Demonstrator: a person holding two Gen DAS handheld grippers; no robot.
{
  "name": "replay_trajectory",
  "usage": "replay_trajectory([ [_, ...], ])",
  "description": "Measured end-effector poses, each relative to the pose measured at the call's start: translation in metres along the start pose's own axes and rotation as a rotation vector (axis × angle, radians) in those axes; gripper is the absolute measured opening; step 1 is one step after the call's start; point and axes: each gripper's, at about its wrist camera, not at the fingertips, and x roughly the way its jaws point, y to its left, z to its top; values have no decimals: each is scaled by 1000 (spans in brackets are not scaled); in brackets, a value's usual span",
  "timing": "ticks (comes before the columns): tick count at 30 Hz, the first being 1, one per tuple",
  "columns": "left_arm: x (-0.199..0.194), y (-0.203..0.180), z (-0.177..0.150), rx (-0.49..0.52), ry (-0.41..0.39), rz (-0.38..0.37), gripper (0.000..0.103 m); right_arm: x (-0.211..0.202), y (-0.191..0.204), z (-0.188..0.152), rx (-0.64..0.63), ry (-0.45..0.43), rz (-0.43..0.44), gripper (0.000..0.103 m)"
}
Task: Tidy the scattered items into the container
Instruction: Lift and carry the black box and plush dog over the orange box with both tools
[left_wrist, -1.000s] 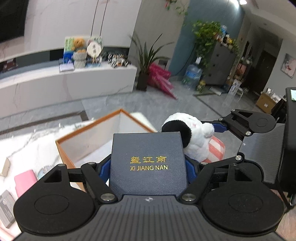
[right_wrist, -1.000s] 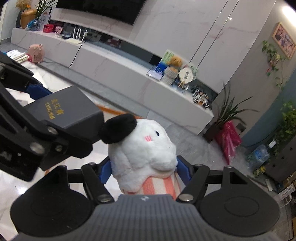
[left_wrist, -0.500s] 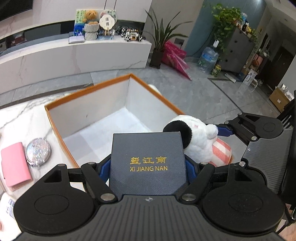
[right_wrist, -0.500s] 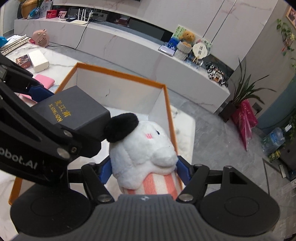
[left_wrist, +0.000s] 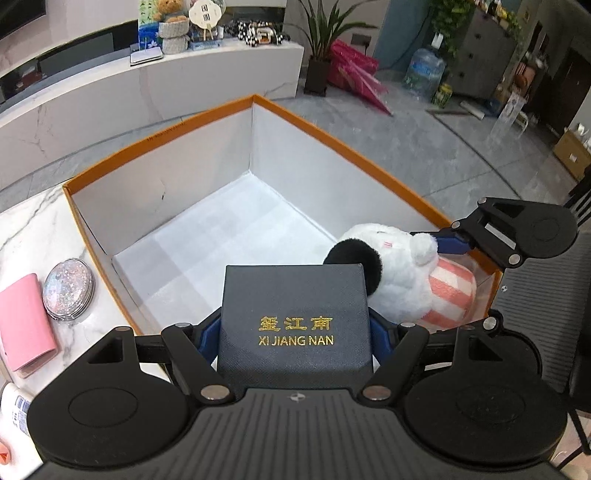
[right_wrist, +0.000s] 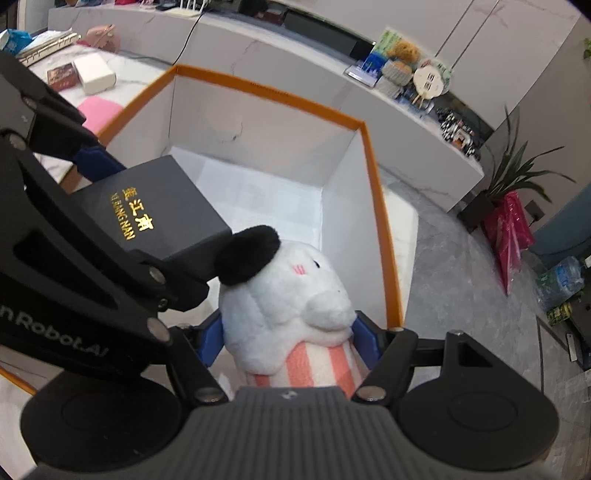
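Left claw (left_wrist: 295, 328) pinched a dark box (left_wrist: 295, 314), right claw (right_wrist: 288, 332) pinched a plush (right_wrist: 291, 295), both above the orange-rimmed container (left_wrist: 155, 136) on the bench (left_wrist: 33, 225).

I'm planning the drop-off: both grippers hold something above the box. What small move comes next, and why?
Probably lower both a little further, then release. The left gripper clamps the dark gift box and the right gripper the plush toy, both over the orange-rimmed container, whose white floor below them looks bare.
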Motion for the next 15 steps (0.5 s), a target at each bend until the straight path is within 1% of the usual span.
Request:
replay_trajectory([
  [4,6,-6,-2,44,27,25,88,11,0,-1,-28,66,27,72],
  [7,9,-9,0,63,32,49,88,14,-2,-1,-19,87,47,72],
  [11,13,-15,-1,117,46,100,88,17,1,1,-19,119,65,73],
  [15,15,-18,-1,140,57,125,87,20,5,3,-31,154,60,73],
])
